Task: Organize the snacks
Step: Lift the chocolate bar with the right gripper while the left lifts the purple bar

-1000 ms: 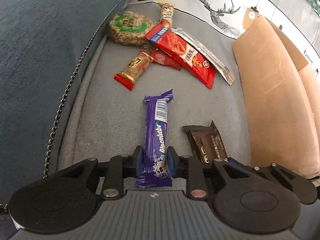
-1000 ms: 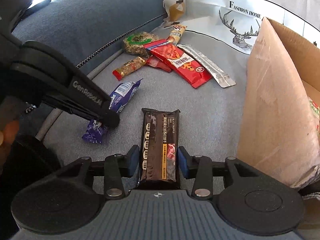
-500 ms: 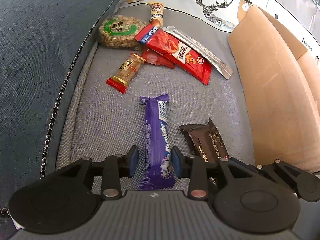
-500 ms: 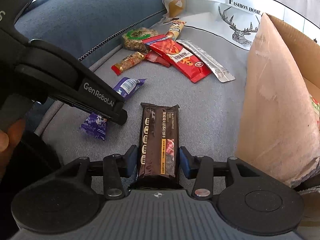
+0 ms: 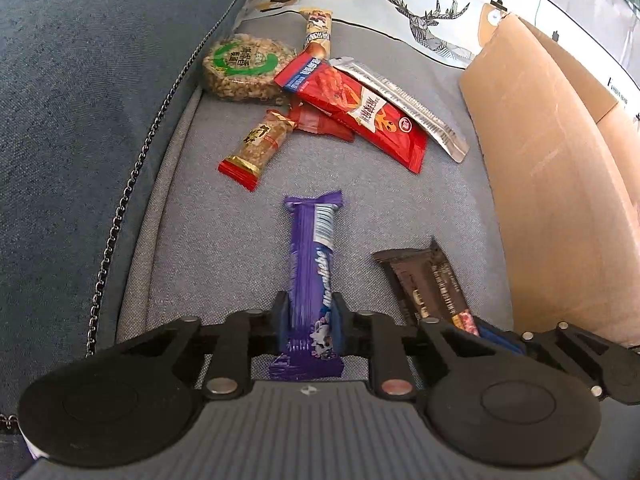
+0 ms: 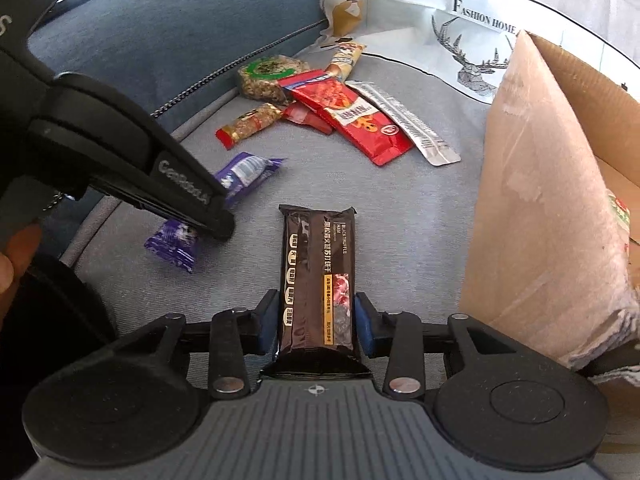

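Observation:
My left gripper (image 5: pixel 309 320) is shut on a purple candy bar (image 5: pixel 310 264), its blue pads pressing both sides of the wrapper, low over the grey sofa seat. The bar also shows in the right wrist view (image 6: pixel 246 174) under the left gripper's finger (image 6: pixel 192 200). My right gripper (image 6: pixel 316 322) has its pads against both sides of a dark brown cracker pack (image 6: pixel 316 272), also seen in the left wrist view (image 5: pixel 428 280). A cardboard box (image 6: pixel 532 208) stands open to the right.
Further back on the seat (image 5: pixel 208 248) lie a round peanut brittle pack (image 5: pixel 244 68), a small nut bar (image 5: pixel 260 144), a red snack bag (image 5: pixel 356 108), a silver sachet (image 5: pixel 408 108) and a sausage stick (image 5: pixel 318 34). A blue cushion (image 5: pixel 88 80) rises left; a deer-print pillow (image 5: pixel 424 16) lies behind.
My left gripper opened around the purple bar half a second ago and has closed on it again. My right gripper has closed in on the brown pack. Both views shifted slightly.

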`<state>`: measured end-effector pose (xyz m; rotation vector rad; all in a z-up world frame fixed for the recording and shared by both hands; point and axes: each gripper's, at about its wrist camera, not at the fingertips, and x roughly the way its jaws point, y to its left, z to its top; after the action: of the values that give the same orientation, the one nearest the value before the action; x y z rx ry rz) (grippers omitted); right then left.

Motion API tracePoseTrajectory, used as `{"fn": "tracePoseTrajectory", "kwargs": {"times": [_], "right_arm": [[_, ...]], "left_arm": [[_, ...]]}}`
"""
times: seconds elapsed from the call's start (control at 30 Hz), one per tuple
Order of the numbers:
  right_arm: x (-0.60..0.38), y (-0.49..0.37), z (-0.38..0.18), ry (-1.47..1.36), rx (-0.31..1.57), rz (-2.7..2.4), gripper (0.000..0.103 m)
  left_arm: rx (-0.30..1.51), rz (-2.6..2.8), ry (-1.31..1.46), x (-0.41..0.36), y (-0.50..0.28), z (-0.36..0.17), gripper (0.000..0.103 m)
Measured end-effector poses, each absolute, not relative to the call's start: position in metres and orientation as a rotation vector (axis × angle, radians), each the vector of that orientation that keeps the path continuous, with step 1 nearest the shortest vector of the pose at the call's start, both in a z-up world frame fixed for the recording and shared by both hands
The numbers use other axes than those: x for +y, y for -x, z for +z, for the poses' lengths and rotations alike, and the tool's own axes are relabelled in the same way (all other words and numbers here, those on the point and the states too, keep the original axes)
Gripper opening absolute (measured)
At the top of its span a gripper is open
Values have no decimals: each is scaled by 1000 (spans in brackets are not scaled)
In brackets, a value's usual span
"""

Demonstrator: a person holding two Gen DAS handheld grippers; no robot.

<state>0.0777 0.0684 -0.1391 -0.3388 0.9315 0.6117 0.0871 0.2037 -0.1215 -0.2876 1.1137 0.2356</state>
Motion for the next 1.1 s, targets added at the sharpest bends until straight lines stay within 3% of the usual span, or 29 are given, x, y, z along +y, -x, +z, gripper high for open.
{"fn": "tracePoseTrajectory", "kwargs": {"times": [0.6,1.1], "right_arm": [[51,-72,-135,319,904,572,41],[28,-46,-66,257,688,611,41]], "left_arm": [[1042,190,308,205,-73,-108,19],[880,109,326,204,-55,-88,19]]}}
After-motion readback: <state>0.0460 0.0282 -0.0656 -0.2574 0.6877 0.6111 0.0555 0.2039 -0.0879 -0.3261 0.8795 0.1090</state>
